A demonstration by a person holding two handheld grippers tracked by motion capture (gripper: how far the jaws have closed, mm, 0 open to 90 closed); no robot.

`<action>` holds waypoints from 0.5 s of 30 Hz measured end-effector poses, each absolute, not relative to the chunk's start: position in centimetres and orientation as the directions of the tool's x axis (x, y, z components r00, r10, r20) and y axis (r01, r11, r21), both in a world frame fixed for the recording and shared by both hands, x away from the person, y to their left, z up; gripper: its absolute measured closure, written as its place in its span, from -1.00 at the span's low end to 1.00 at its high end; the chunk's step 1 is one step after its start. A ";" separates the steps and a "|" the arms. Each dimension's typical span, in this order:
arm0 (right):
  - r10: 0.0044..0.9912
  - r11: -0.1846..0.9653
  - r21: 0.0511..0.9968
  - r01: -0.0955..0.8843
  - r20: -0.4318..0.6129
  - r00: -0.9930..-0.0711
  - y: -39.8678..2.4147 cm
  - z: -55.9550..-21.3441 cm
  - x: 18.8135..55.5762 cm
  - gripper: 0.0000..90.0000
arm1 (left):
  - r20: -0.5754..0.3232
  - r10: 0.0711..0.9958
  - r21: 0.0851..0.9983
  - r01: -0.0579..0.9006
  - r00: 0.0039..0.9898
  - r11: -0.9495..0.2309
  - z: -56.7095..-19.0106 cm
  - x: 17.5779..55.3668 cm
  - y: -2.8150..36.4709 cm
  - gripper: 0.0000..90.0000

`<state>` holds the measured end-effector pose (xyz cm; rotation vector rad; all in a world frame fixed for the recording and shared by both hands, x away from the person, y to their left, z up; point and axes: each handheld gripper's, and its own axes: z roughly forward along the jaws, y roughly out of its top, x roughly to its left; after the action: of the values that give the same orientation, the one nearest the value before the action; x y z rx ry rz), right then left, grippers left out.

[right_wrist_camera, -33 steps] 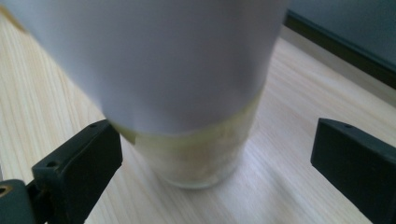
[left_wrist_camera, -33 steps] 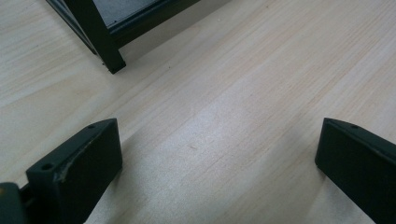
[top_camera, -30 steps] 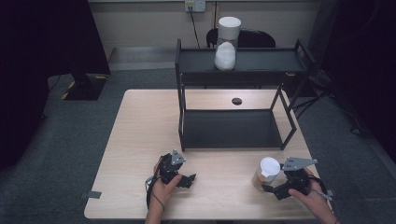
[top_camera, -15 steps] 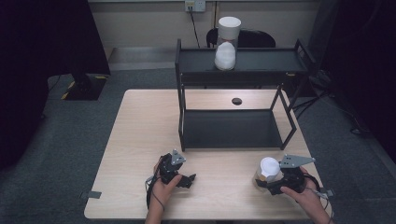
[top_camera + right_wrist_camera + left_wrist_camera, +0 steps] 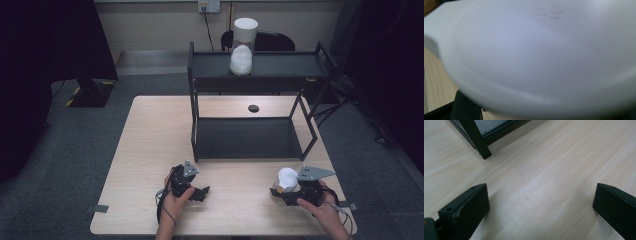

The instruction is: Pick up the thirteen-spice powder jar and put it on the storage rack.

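So far only the grasp looks settled. At the near right corner of the table [image 5: 150,150], the right gripper [image 5: 280,191] has its jaws around a white-lidded jar [image 5: 287,179] that stands on the wood close to the near edge. They have just been closing, and the jar sits between them; in the right gripper view its white lid [image 5: 544,57] looms blurred and very close, with a dark jaw showing beneath it. I take that as a clenched hold on the jar, though where the pads actually meet it is hidden.

To the near left, well apart from the jar, the left gripper [image 5: 200,192] lies low over the tabletop. Its own view shows the two black jaws spread wide with nothing but bare wood between them, so it is released and idle.

Farther back, in the middle of the table, stands a black two-tier shelf [image 5: 250,137]. Its lower tier is bare. On the upper tier, at the far side, a second, taller white-lidded container [image 5: 243,47] already stands.

Judging from that, the work in hand is probably to set the near jar on the shelf too. If so, the lift, the carry across and the placing all remain.
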<state>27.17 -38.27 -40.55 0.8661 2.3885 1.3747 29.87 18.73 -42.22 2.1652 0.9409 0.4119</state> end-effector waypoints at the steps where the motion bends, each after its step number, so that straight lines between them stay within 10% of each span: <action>1: 0.608 0.376 0.850 0.369 0.074 -0.790 -38.2 -40.6 27.2 -0.38 | 0.003 0.732 0.730 0.500 0.681 -0.467 -42.2 29.9 18.7 -1.00; 15: 0.630 0.398 0.838 0.374 0.047 -0.775 -37.2 -38.8 28.1 -0.37 | 0.003 0.734 0.730 0.501 0.679 -0.465 -42.2 29.8 18.7 -1.00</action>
<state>28.15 -37.24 -38.81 0.8799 2.3808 1.3186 29.81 18.71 -42.23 2.1633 0.9446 0.4129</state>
